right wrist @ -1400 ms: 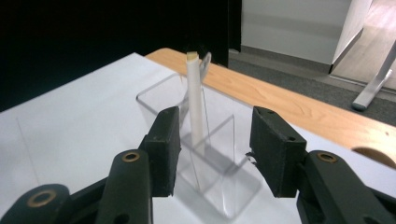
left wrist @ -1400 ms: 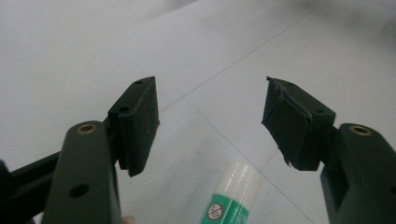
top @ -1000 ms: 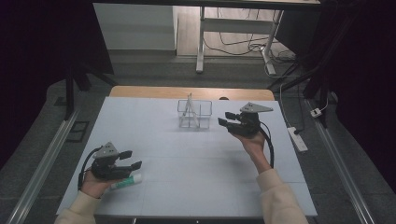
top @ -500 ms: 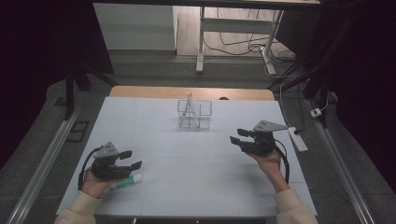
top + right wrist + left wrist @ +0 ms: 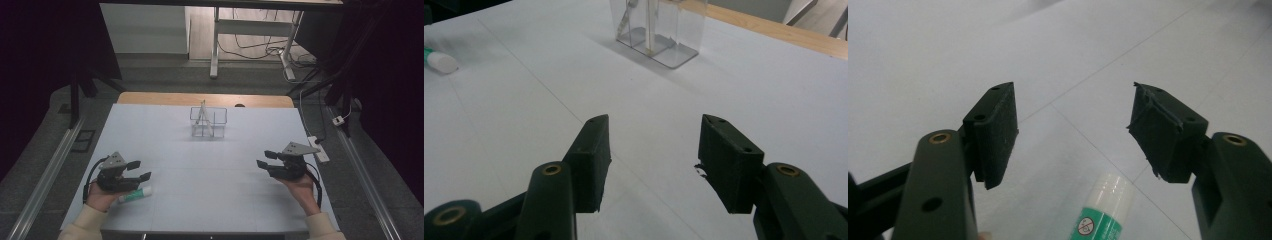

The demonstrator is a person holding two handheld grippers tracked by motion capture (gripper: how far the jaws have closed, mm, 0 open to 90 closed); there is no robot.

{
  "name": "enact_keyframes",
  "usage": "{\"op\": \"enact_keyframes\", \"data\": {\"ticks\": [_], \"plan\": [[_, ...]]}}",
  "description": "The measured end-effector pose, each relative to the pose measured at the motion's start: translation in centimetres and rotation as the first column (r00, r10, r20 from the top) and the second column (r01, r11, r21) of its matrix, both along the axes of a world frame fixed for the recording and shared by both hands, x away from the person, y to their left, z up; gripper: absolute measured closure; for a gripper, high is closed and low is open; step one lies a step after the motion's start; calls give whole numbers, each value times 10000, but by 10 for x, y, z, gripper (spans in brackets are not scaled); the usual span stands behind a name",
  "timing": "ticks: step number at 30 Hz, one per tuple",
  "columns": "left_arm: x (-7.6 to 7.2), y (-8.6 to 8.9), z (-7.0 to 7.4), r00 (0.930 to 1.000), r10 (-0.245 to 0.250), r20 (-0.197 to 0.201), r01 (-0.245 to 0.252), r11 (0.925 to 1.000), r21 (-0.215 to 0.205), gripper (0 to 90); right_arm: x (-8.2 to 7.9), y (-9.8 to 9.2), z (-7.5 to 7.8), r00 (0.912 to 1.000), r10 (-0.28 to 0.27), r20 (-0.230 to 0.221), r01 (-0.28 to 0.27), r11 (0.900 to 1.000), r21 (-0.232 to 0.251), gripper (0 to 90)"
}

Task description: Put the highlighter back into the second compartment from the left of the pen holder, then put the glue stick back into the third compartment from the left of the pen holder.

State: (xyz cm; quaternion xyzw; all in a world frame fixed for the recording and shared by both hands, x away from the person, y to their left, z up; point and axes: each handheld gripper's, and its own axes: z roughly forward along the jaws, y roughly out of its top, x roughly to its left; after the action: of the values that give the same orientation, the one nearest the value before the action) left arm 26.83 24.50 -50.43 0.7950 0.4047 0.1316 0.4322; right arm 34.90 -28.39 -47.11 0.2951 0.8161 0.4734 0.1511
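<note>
The left gripper (image 5: 139, 170) rests low over the table (image 5: 210, 195) near its front left corner, and its jaws stand wide apart with nothing pressed between them. The glue stick (image 5: 135, 195), a white tube with a green label, lies flat on the table just below and in front of this gripper, on the side toward the front edge. In the left gripper view the white cap end of the glue stick (image 5: 1105, 207) comes up from the bottom between the two jaws, nearer to the right one, but the pads do not touch it.

The right gripper (image 5: 266, 160) is near the right edge of the table, well apart from the glue stick. Its jaws have just been opening, they are now about half open, and nothing is between them; under them is bare table surface (image 5: 649, 165).

A clear plastic organizer (image 5: 208, 121) stands upright near the middle of the far edge, and a thin stick leans inside its left compartment. In the right gripper view the organizer (image 5: 659, 30) is ahead of the jaws, and the glue stick (image 5: 439, 60) lies far at the left.
</note>
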Motion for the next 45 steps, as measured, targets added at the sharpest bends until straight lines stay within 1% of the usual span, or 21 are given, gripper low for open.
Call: {"op": "enact_keyframes", "data": {"ticks": [3, 6, 8, 10, 14, 19, 21, 22, 26, 29, 31, 37, 40, 43, 45], "plan": [[0, 1, 1, 10000, -2, 40, 2, 10000, 18, 355, -4, -8, -2, 9999, -130, 66, 129, 9999, 64, 455], [0, 0, 1, 10000, -21, 73, 20, 9999, 160, 354, -6, -13, -4, 9999, -167, -14, 167, 9998, 122, 443], [-1, 0, 2, 9999, 18, 156, -22, 9996, 266, 353, -7, -15, -5, 9998, -216, 3, 216, 9998, -21, 437], [-1, 1, 3, 9998, 16, 177, -21, 9996, 265, 354, -8, -16, -7, 9998, -187, -6, 187, 9996, -213, 431], [-3, 4, 7, 9999, -51, 161, 44, 9991, 422, 354, -8, -16, -8, 9998, -188, -81, 186, 9995, -248, 423], [-3, 7, 12, 9996, -288, -42, 290, 9962, 818, 352, -10, -19, -10, 9998, -161, -117, 157, 9993, -334, 413], [-4, 8, 14, 9990, -412, -168, 427, 9938, 1026, 349, -10, -19, -11, 9997, -171, -148, 165, 9990, -416, 411], [-4, 8, 14, 9989, -445, -161, 461, 9926, 1123, 347, -9, -19, -12, 9997, -171, -158, 164, 9989, -446, 410], [-4, 10, 16, 9981, -568, -238, 593, 9908, 1213, 344, -10, -18, -11, 9998, -146, -151, 137, 9981, -604, 408], [-5, 11, 16, 9978, -591, -287, 622, 9903, 1240, 343, -10, -19, -11, 9998, -163, -140, 154, 9981, -598, 408], [-5, 12, 17, 9974, -640, -324, 677, 9891, 1305, 343, -10, -19, -12, 9998, -173, -125, 166, 9986, -502, 408], [-7, 16, 20, 9972, -622, -408, 674, 9873, 1437, 343, -10, -17, -14, 9997, -135, -225, 120, 9977, -663, 407], [-7, 16, 21, 9964, -676, -507, 750, 9842, 1603, 341, -10, -16, -15, 9997, -111, -213, 96, 9976, -688, 407], [-7, 14, 20, 9953, -739, -631, 843, 9796, 1827, 340, -10, -16, -14, 9997, -139, -204, 123, 9971, -746, 407], [-7, 13, 19, 9942, -812, -708, 939, 9754, 1994, 340, -10, -16, -15, 9997, -133, -217, 117, 9975, -704, 407]]}}
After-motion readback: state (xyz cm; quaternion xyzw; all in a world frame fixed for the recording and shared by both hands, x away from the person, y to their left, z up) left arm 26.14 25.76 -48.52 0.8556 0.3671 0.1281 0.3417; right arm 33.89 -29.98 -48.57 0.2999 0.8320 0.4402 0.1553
